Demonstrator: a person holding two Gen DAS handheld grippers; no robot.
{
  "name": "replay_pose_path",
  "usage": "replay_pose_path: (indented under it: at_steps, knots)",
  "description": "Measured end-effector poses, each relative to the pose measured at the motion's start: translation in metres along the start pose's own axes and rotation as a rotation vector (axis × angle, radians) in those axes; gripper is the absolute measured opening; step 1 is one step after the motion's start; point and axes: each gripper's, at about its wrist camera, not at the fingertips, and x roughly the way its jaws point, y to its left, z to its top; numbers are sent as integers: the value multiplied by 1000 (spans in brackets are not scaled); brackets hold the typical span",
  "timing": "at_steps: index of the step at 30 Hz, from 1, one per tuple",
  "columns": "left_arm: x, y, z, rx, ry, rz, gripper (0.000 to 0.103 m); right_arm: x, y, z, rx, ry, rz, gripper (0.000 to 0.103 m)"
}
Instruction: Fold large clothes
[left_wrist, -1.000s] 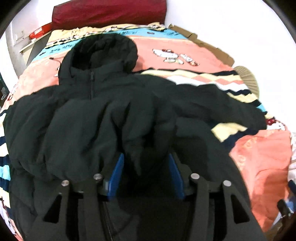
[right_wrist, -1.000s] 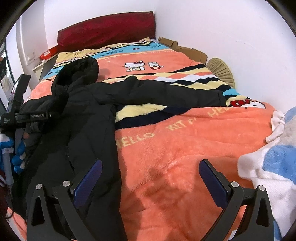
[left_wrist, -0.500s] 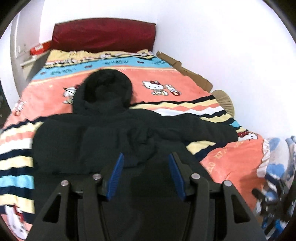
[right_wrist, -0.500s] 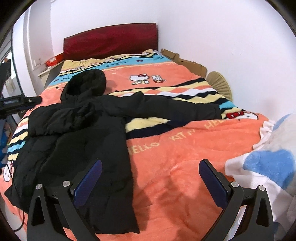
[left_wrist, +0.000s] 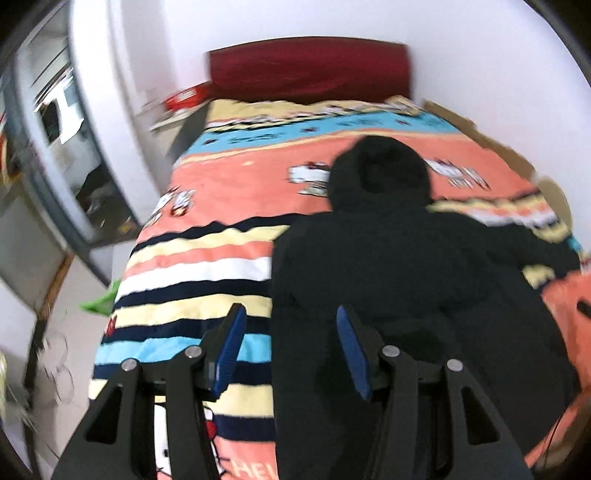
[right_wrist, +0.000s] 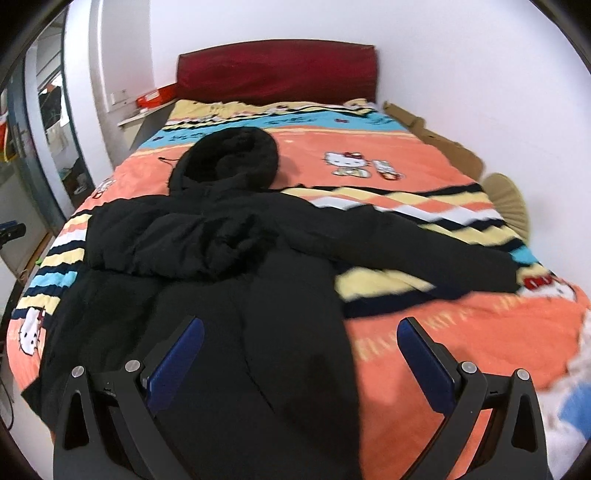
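Note:
A black hooded jacket (right_wrist: 258, 258) lies front-up on the bed's striped cartoon blanket (right_wrist: 369, 147), hood (right_wrist: 229, 155) toward the headboard. One sleeve (right_wrist: 166, 240) is folded across the chest; the other sleeve (right_wrist: 443, 251) stretches out to the right. My left gripper (left_wrist: 291, 347) hovers open above the jacket's left edge (left_wrist: 369, 277), with nothing between its blue pads (left_wrist: 231, 347). My right gripper (right_wrist: 299, 363) is wide open above the jacket's lower body and holds nothing.
A dark red headboard (right_wrist: 277, 70) stands against the white wall. Cardboard (right_wrist: 436, 136) and a woven fan (right_wrist: 506, 199) sit along the bed's right side. A white-and-blue plush throw (right_wrist: 569, 406) lies at the lower right. A shelf with a red box (right_wrist: 151, 99) and a doorway (left_wrist: 55, 147) are on the left.
My left gripper has pulled back, risen and swung left off the jacket; the near sleeve now lies folded over the chest. My right gripper has shifted left, over the jacket's lower part.

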Motion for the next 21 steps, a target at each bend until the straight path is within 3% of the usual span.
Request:
replay_pose_path:
  at_steps: [4, 12, 18, 21]
  knots:
    - [45, 6, 9, -79, 7, 1, 49, 41, 32, 35, -47, 7, 39, 103]
    - [154, -38, 49, -59, 16, -19, 49, 135, 89, 99, -112, 4, 58, 103]
    - [213, -58, 67, 12, 5, -28, 49, 209, 106, 114, -129, 53, 41, 102]
    - [233, -64, 61, 39, 16, -61, 49, 239, 104, 108, -122, 109, 38, 102]
